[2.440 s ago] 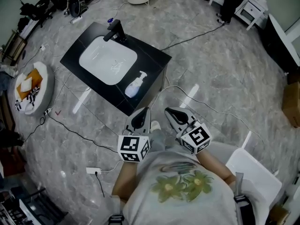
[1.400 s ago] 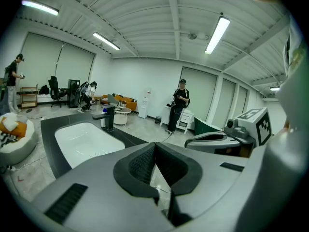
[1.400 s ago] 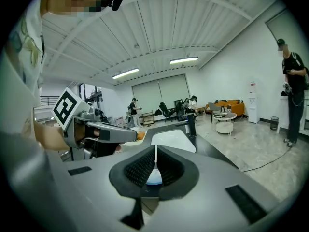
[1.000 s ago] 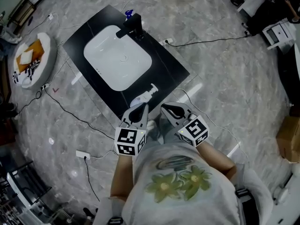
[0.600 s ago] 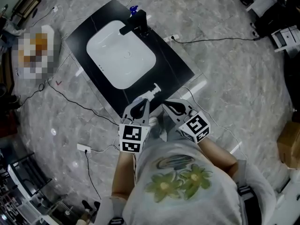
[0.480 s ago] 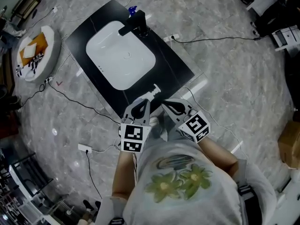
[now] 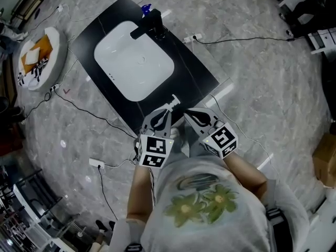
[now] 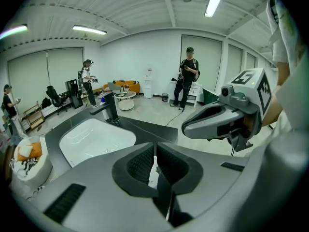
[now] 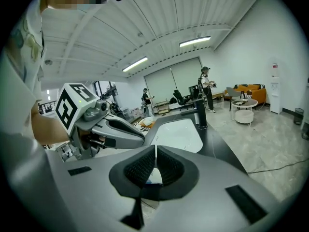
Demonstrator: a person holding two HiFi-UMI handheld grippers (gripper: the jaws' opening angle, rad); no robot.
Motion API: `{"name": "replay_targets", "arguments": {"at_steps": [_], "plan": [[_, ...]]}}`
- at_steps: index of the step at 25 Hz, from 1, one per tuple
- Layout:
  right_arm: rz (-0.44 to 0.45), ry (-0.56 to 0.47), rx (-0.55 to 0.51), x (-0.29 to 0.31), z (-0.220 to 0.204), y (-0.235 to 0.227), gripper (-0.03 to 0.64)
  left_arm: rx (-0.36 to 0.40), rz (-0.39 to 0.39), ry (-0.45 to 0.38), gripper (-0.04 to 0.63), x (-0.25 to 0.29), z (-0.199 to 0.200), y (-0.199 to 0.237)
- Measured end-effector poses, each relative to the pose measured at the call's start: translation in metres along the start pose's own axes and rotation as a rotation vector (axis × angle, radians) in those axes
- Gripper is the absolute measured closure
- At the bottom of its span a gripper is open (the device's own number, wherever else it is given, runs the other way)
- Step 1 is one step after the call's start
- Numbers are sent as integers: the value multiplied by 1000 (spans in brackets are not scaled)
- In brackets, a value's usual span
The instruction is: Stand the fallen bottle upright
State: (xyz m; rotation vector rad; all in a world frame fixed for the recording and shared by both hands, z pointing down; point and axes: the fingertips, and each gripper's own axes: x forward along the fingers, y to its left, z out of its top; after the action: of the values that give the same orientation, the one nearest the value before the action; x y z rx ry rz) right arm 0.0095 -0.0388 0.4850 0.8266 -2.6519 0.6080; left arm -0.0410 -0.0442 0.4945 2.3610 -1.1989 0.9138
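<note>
A white pump bottle (image 7: 171, 102) lies on its side at the near corner of the black counter (image 7: 197, 72); in the head view only its pump head shows past my left gripper. My left gripper (image 7: 164, 113) hangs just over the bottle, jaws shut with nothing between them. Through the left gripper view's jaw tips (image 8: 155, 146) a strip of the white bottle (image 8: 153, 174) shows below. My right gripper (image 7: 188, 112) is close beside it on the right, jaws also shut and empty. In the right gripper view, the bottle (image 9: 153, 177) shows below the jaws.
A white sink basin (image 7: 134, 62) with a black faucet (image 7: 149, 25) fills the counter's middle. Cables and a power strip (image 7: 96, 163) lie on the grey floor. A round cushion (image 7: 34, 56) sits at the far left. People stand in the background (image 8: 187, 76).
Both grippers have moved forward and down toward the counter's near corner. The left gripper now covers most of the bottle, which showed more fully before. Jaws stay shut.
</note>
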Motion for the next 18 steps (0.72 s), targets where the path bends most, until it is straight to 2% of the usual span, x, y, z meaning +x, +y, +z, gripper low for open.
{"name": "replay_targets", "arguments": {"at_steps": [6, 12, 18], "plan": [[4, 18, 26, 5, -10, -9, 574, 16, -19, 19, 569, 12, -2, -2], [18, 21, 43, 13, -16, -11, 574, 26, -32, 36, 462, 22, -4, 1], [18, 27, 51, 15, -18, -12, 574, 71, -64, 94, 428, 32, -12, 2]]}}
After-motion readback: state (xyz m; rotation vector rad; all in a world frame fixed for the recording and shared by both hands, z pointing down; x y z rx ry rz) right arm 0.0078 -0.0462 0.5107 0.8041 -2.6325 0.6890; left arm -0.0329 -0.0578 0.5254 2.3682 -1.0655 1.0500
